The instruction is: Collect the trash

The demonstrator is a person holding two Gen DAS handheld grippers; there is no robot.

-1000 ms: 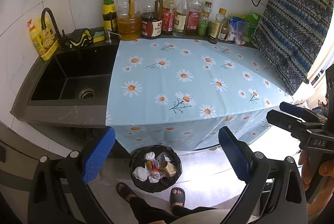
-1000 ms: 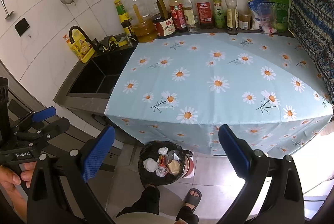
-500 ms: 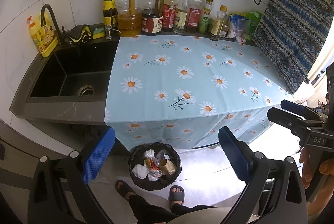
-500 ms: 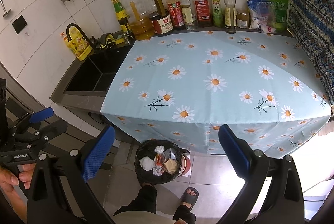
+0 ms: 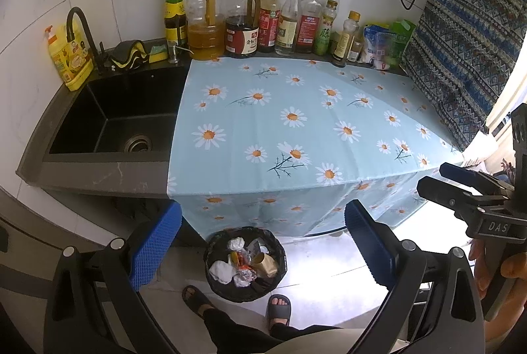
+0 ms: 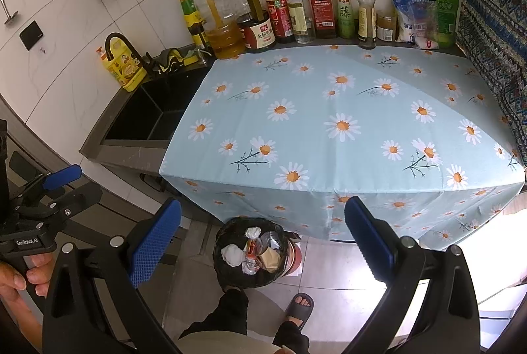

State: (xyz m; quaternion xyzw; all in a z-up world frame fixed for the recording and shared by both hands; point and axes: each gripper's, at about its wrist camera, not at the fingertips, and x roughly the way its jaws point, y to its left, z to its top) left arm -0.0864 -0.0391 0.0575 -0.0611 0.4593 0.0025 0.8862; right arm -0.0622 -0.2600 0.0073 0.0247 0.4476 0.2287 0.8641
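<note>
A black-lined trash bin (image 5: 215, 275) (image 6: 227, 275) stands on the floor below the counter's front edge, holding crumpled white paper (image 5: 220, 270), foil wrappers (image 6: 272, 237) and a brown paper cup (image 5: 264, 262). My left gripper (image 5: 263, 247) hangs open above the bin with nothing between its blue pads. In the right wrist view my right gripper (image 6: 262, 245) is open too and empty, also over the bin. The daisy-print cloth (image 5: 296, 123) (image 6: 346, 130) on the counter carries no trash.
Several sauce and oil bottles (image 5: 270, 21) (image 6: 290, 11) and snack bags (image 6: 425, 17) line the back wall. A black sink (image 5: 115, 120) with a faucet and yellow soap bottle (image 5: 67, 57) lies to the left. A person's sandalled feet (image 5: 278, 309) stand by the bin.
Both grippers have drawn back and up slightly, so the counter and bin sit a little lower and farther off. Both stay open and empty.
</note>
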